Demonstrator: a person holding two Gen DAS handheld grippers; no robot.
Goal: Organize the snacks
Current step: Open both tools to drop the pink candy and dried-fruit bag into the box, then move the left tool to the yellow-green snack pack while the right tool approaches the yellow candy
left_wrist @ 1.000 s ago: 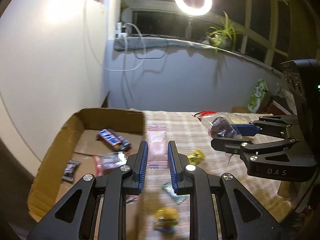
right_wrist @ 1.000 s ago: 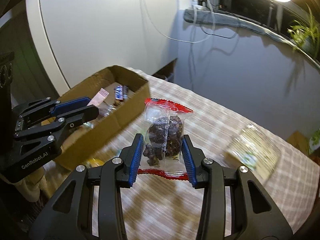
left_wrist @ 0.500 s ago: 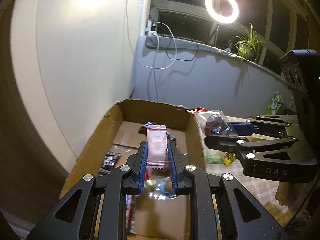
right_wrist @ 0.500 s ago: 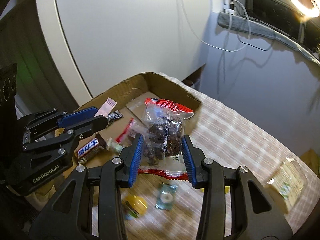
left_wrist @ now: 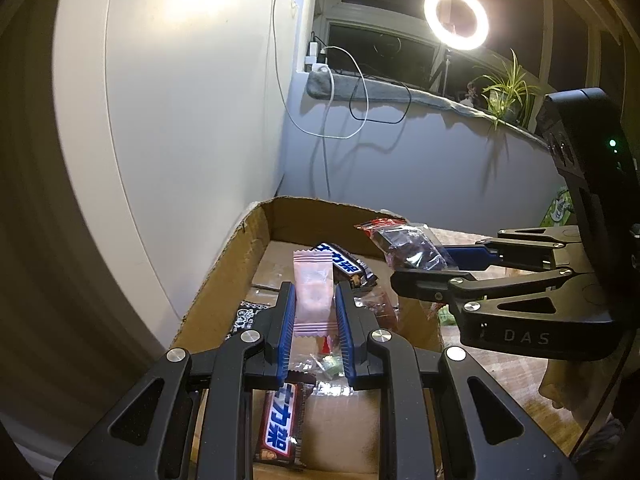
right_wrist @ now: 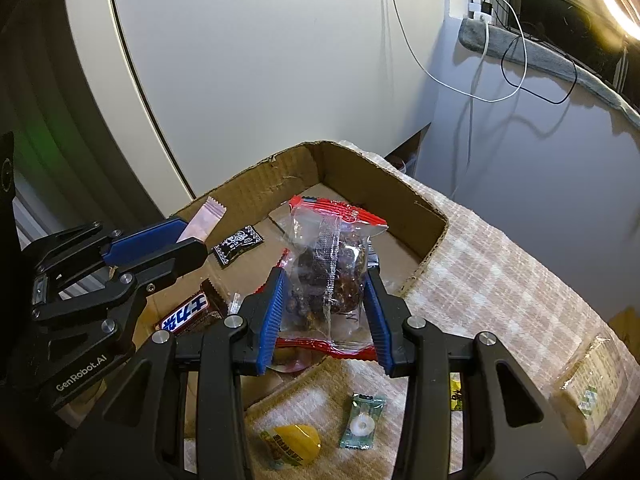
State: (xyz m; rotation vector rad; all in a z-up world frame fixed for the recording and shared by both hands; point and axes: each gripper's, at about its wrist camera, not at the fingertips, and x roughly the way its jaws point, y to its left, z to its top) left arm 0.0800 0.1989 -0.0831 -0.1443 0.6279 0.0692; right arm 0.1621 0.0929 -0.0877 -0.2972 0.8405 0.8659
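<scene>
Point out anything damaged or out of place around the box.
The cardboard box has a ragged, torn rim. A green candy and a yellow snack lie outside it on the checked cloth.

White wall [left_wrist: 192,120], ring light [left_wrist: 456,17]
</scene>
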